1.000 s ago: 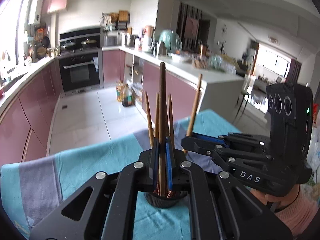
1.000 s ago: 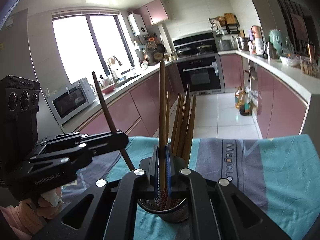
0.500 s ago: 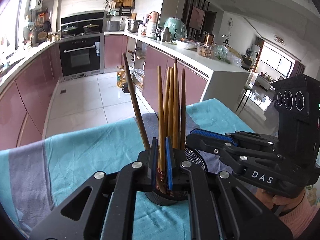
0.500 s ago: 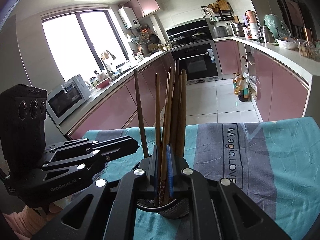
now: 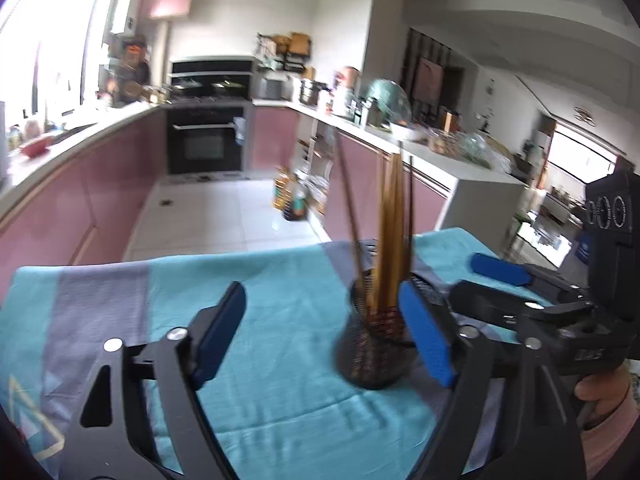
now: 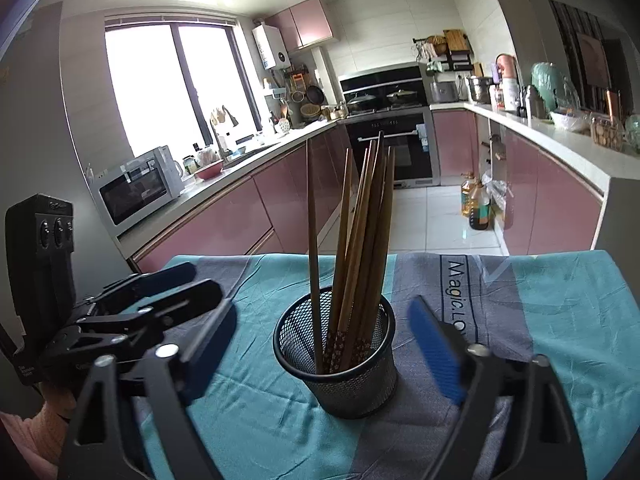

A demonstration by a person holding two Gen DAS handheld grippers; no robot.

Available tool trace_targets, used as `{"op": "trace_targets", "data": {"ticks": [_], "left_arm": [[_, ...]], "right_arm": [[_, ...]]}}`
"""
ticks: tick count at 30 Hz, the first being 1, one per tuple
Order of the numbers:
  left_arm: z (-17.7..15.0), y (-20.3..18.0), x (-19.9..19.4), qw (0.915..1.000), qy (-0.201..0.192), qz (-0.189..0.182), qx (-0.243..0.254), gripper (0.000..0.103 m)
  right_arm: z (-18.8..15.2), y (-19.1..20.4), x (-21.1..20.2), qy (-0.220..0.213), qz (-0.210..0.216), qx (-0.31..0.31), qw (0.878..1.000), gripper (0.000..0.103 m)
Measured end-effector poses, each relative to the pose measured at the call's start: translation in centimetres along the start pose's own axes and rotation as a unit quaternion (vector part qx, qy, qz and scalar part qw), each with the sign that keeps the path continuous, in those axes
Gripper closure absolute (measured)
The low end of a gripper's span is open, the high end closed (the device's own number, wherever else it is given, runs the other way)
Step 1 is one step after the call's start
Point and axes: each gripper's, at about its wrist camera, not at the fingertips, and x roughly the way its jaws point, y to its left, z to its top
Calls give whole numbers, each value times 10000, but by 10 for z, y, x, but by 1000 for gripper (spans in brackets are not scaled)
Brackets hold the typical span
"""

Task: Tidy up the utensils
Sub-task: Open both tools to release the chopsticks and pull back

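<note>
Both chopsticks have been released into the cup [image 6: 335,356] at frame centre, joining the chopsticks [image 6: 360,248] upright inside. Right gripper [image 6: 320,344] jaws are opening wide around the cup, untouched; left gripper [image 5: 320,332] likewise, lower left. Bare cloth [image 6: 560,312] is seen right.

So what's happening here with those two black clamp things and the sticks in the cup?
A person holds a two-finger tool in each hand over a table covered with a teal and grey cloth. The wooden chopsticks all stand in a black mesh cup. The left tool and the right tool are both opening, and neither grips anything: the right one's fingers stand either side of the cup without touching it, and the left one's sit just beside it.
</note>
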Motion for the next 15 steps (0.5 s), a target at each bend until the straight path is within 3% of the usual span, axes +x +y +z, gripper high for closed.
{"op": "trace_targets", "data": {"ticks": [1, 7, 15], "left_arm": [[-3, 5, -7, 9998, -131, 143, -34, 6], [-20, 19, -50, 9955, -628, 712, -9, 5], [-33, 21, -97, 9892, -1006, 1068, 25, 5]], "right_arm": [[-3, 4, -3, -56, -34, -52, 10000, 9], [-15, 23, -14, -365, -143, -226, 9990, 7], [-32, 55, -28, -681, -556, -602, 9943, 7]]}}
